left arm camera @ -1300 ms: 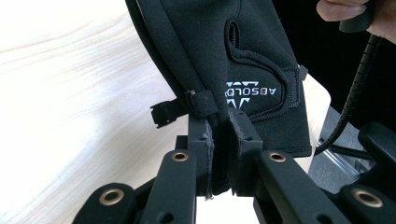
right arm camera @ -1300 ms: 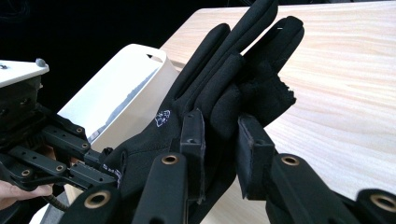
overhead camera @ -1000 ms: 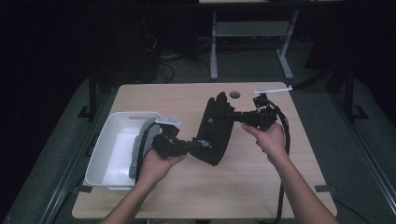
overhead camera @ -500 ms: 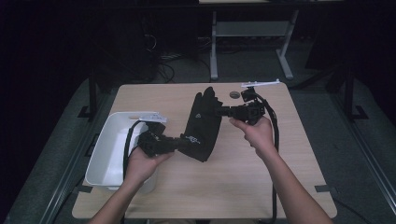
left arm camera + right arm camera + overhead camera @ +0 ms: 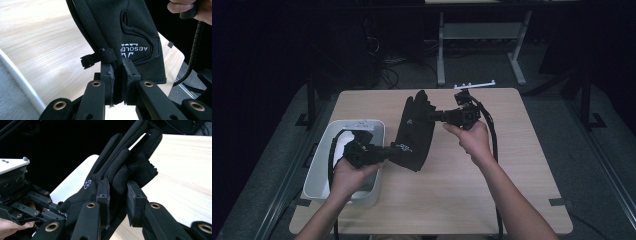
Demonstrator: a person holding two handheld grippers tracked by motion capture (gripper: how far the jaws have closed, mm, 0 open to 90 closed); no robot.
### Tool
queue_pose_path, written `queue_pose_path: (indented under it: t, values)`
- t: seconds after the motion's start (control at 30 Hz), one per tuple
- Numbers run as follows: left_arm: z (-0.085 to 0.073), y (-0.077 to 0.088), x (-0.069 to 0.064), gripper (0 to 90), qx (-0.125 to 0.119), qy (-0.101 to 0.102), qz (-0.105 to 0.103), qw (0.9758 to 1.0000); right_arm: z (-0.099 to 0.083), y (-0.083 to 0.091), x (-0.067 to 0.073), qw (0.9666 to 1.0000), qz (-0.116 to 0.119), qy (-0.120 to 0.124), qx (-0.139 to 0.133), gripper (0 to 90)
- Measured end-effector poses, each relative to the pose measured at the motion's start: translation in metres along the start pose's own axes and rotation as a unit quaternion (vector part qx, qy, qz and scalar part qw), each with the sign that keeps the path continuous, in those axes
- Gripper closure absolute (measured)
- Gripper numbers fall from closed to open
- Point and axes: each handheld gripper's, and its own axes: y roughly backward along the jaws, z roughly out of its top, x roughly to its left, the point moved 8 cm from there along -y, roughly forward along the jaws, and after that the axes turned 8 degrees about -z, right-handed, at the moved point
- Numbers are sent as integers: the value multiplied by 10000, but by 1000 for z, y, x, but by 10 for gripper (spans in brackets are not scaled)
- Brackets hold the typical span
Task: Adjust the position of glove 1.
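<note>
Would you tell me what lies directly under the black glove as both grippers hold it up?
Under the black glove lies bare wooden table; the patch right beneath it is covered. The white bin sits beside it, under the left gripper, while the right gripper holds its fingers.

Both tongs have carried the black glove (image 5: 414, 131) leftward toward the white bin (image 5: 324, 165).

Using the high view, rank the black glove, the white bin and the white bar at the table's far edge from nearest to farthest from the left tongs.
1. Black glove: its cuff end is clamped in the left tongs, so touching.
2. White bin: directly below and beside the tongs, at the table's left side.
3. White bar: at the far edge, beyond the right tongs.
</note>
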Motion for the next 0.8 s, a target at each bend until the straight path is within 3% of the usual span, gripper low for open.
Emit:
queue_pose_path:
  t: [0.8]
  values:
    - [-20, 45, 23, 808, -140, 197, 273, 9993, 14, -47, 42, 9992, 208, 255, 213, 743]
